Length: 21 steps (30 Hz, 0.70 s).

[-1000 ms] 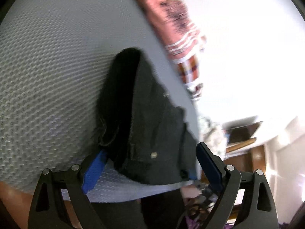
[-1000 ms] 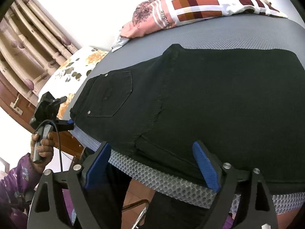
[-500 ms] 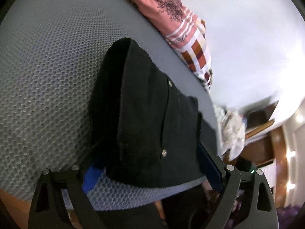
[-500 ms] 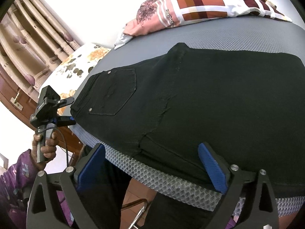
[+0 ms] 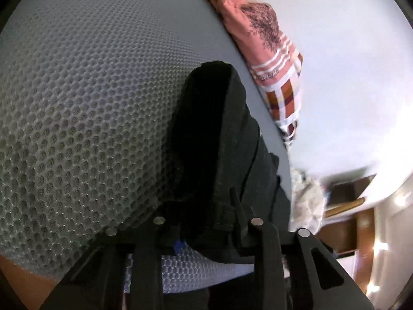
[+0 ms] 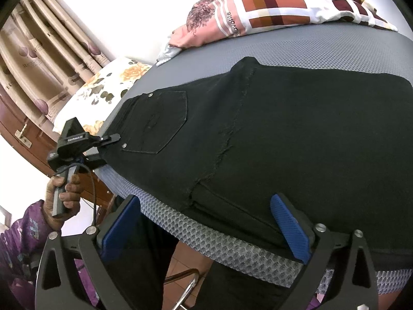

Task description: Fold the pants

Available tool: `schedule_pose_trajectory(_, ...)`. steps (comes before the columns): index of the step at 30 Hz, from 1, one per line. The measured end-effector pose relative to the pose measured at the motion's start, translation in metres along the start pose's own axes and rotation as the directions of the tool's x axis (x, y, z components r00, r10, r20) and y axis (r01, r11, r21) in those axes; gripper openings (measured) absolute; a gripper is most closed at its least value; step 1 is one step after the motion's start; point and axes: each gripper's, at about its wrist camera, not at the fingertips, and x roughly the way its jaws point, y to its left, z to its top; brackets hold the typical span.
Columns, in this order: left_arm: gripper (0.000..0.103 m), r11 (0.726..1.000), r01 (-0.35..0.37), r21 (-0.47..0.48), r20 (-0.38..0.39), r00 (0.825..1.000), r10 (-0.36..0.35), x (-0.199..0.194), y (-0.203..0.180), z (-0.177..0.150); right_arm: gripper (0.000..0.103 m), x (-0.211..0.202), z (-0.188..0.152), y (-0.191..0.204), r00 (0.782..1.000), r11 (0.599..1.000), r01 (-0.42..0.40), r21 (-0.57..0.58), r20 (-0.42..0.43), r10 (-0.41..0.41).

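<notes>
Pants (image 6: pixel 284 134) at mattress (image 5: pixel 90 103) edge, left gripper (image 5: pixel 206 232) fingers just closed on waistband, right gripper (image 6: pixel 206 222) fingers wide.

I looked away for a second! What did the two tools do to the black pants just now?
The left tool moved in onto the waistband end of the black pants and has just been closing on it, the cloth now pinched between its fingers. The right tool opened a little wider, nothing gripped. The pants lie flat as before on the grey mattress, and the patterned pillow hasn't moved.
</notes>
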Motion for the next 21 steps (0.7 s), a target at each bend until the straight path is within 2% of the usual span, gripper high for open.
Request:
schedule_pose_trajectory(3, 0.028, 0.999, -0.032, 0.013, -0.003, 0.999, 0.032, -0.001, -0.009, 0.0, 0.102, 0.001, 0.0, 0.0, 1.0, 1.0, 0.001, -0.002, 0.0, -0.001)
schedule_pose_trajectory(5, 0.027, 1.0, -0.018, 0.004, 0.012, 1.0, 0.018, -0.005, -0.024, 0.0, 0.102, 0.001, 0.0, 0.001, 1.0, 1.0, 0.003, -0.004, 0.0, -0.003)
schedule_pose_trajectory(10, 0.026, 0.99, -0.025, 0.135, 0.035, 0.999, 0.021, -0.011, -0.087, -0.001, 0.102, 0.0, 0.001, -0.006, 0.999, 0.999, -0.032, 0.023, 0.015, 0.032)
schedule_pose_trajectory(12, 0.026, 0.975, -0.049, 0.218, 0.047, 0.998, 0.039, -0.012, -0.116, -0.006, 0.101, -0.003, 0.002, -0.011, 0.998, 0.997, -0.059, 0.052, 0.034, 0.057)
schedule_pose_trajectory(15, 0.026, 0.933, -0.085, 0.349, 0.064, 0.996, 0.067, -0.008, -0.162, -0.023, 0.099, -0.018, 0.006, -0.025, 0.991, 0.987, -0.112, 0.111, 0.089, 0.103)
schedule_pose_trajectory(18, 0.026, 0.893, -0.066, 0.445, 0.047, 0.998, 0.05, 0.004, -0.205, -0.042, 0.099, -0.038, 0.011, -0.041, 0.985, 0.984, -0.125, 0.125, 0.135, 0.108)
schedule_pose_trajectory(21, 0.026, 0.857, 0.003, 0.515, -0.015, 1.0, 0.006, 0.03, -0.251, -0.062, 0.099, -0.061, 0.014, -0.068, 0.975, 0.97, -0.174, 0.166, 0.17, 0.146)
